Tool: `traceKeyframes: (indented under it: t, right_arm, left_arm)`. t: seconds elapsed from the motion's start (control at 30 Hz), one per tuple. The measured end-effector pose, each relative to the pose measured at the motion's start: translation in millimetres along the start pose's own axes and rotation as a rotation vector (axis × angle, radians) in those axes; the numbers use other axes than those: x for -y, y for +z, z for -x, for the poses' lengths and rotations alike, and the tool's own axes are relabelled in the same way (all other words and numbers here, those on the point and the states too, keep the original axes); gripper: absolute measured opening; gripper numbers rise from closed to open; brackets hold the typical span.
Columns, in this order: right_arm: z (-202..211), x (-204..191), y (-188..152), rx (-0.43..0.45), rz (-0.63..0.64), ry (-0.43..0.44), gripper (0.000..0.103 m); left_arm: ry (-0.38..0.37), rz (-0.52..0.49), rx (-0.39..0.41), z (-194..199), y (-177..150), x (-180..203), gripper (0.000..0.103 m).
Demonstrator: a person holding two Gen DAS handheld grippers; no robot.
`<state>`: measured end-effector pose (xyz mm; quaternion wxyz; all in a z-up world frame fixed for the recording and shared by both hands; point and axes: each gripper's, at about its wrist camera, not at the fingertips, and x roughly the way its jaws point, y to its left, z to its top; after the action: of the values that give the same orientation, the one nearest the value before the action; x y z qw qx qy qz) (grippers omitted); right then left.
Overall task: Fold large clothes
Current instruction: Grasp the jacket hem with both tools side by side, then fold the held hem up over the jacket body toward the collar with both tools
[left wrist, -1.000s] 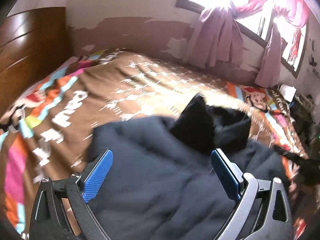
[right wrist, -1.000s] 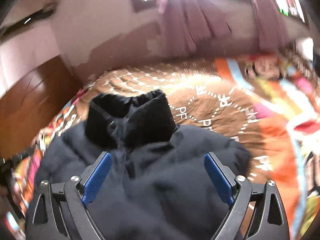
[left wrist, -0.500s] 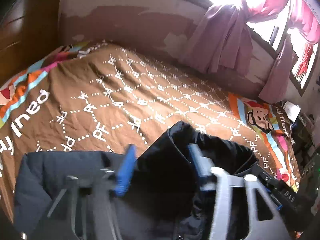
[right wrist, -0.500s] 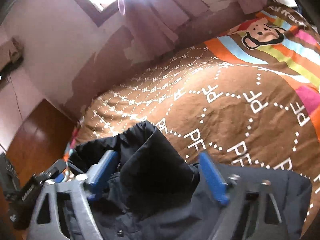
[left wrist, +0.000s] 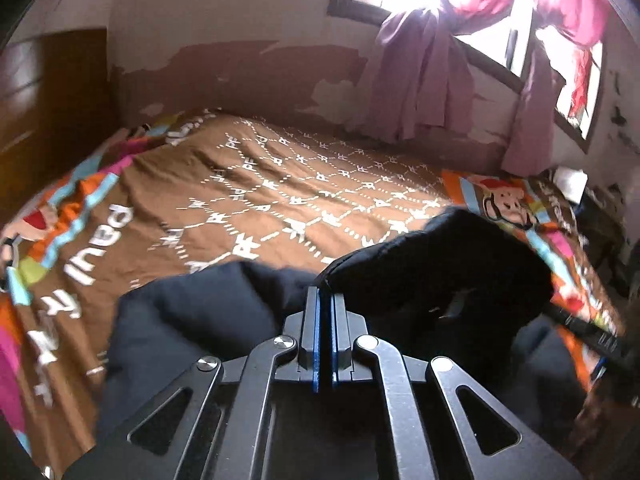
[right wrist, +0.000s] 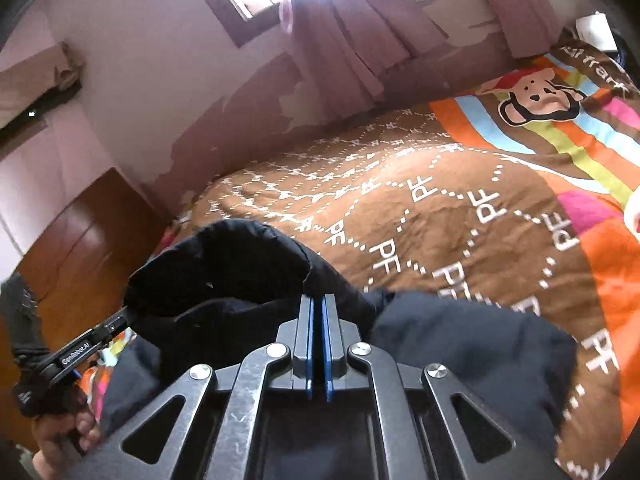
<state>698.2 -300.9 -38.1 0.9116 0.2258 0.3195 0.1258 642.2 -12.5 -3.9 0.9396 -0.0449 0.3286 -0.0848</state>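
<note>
Lying on the brown bedspread [left wrist: 280,184], a dark jacket [left wrist: 192,312] is spread beneath both tools. The left gripper [left wrist: 324,296] and right gripper [right wrist: 318,300] have just been closed, each pinched onto jacket fabric beside the raised collar [right wrist: 224,264].

Left tongs [left wrist: 324,294], right tongs [right wrist: 318,300]: jaws just closed.

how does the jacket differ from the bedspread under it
The jacket is plain dark navy; the bedspread is brown with white letters and bright stripes. The jacket is puffy and bunched with its collar standing up; the bedspread lies spread flat. Both are soft fabric.
</note>
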Motion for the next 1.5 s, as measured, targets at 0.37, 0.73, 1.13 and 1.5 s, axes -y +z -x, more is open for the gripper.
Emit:
traceKeyframes:
  t: [0.37,0.73,1.13,1.5]
  right_arm:
    - [21,5,-52,-0.070,0.077,-0.090,0.001]
    - [61,-5,-24,0.139,0.099,-0.063,0.001]
    - [-71,-42,-42,-0.424,0.296,0.001,0.004]
    - [-81,-13,-61,-0.423,0.189,0.027,0.001]
  left_arm:
    - [0.018,0.002,-0.103,-11,-71,-7,0.002]
    - [-0.016,-0.008,-0.077,-6,-75,-10,0.002]
    - [-0.241,-0.015,0.217,70,-62,-14,0.004]
    - [-0.168,-0.067,-0.319,-70,-60,28,0.001]
